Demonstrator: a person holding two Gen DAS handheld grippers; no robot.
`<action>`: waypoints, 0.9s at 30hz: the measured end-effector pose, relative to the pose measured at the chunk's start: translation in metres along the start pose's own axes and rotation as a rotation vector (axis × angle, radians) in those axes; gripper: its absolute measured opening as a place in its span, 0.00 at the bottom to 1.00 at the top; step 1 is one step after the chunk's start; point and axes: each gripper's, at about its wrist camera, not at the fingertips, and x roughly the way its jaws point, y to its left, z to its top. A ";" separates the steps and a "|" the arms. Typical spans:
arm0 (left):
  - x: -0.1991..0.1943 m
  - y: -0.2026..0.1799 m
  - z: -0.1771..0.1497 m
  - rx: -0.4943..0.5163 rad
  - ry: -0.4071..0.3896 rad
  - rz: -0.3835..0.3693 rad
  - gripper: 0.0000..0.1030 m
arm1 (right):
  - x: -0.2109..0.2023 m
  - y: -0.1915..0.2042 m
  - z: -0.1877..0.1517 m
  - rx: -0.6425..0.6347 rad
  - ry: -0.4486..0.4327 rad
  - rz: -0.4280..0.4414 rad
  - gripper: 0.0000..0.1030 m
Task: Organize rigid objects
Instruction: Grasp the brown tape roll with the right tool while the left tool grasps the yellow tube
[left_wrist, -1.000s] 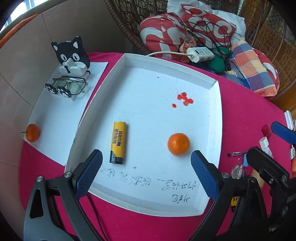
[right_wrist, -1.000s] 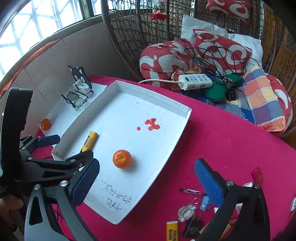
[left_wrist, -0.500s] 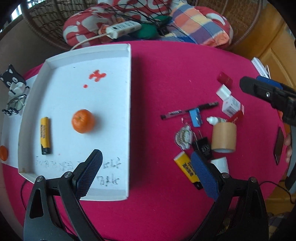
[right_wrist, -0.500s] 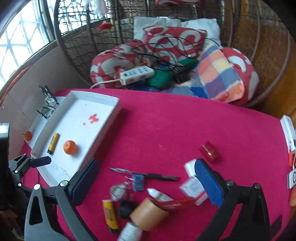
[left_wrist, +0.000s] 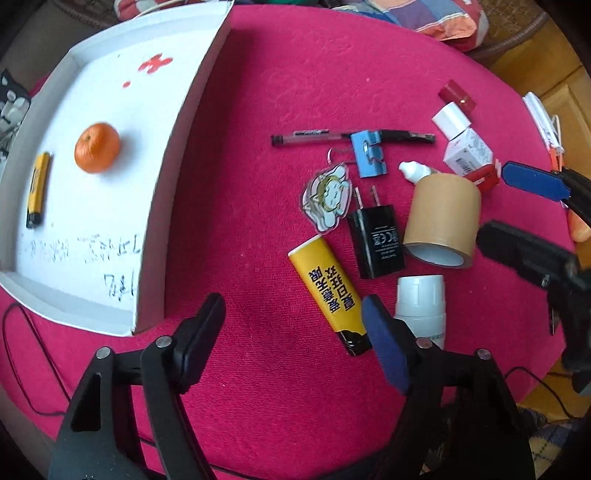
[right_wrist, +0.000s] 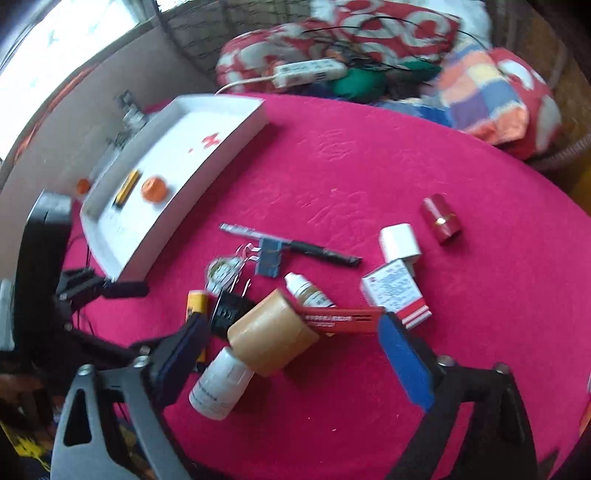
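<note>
A white tray (left_wrist: 162, 177) on the red table holds an orange (left_wrist: 97, 147) and a small yellow lighter (left_wrist: 37, 189). A cluster lies to its right: a big yellow lighter (left_wrist: 327, 286), black charger (left_wrist: 376, 240), brown tape roll (left_wrist: 441, 218), white bottle (left_wrist: 421, 301), pen (left_wrist: 351, 137) and blue clip (left_wrist: 369, 153). My left gripper (left_wrist: 293, 332) is open and empty, just short of the yellow lighter. My right gripper (right_wrist: 291, 354) is open and empty, its jaws either side of the tape roll (right_wrist: 271, 338) and bottle (right_wrist: 219, 386).
A white and red box (right_wrist: 397, 291), a white cap (right_wrist: 400, 242), a red cylinder (right_wrist: 441, 219) and a dropper bottle (right_wrist: 306, 291) lie at the right. Cushions and a power strip (right_wrist: 310, 72) sit beyond the table's far edge. The tray also shows in the right wrist view (right_wrist: 236, 133).
Both grippers have swung from over the tray to the cluster of loose objects on the right and come lower and closer to it. Both stay open. Nothing was picked up.
</note>
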 end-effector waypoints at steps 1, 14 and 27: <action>0.003 0.000 -0.001 -0.020 0.004 0.000 0.71 | 0.004 0.005 0.001 -0.037 0.012 0.008 0.77; 0.016 -0.028 -0.010 -0.002 -0.057 0.089 0.60 | 0.037 0.039 -0.007 -0.376 0.097 -0.063 0.52; 0.001 -0.012 -0.027 -0.104 -0.098 0.025 0.23 | -0.024 -0.048 0.004 0.176 -0.032 0.394 0.49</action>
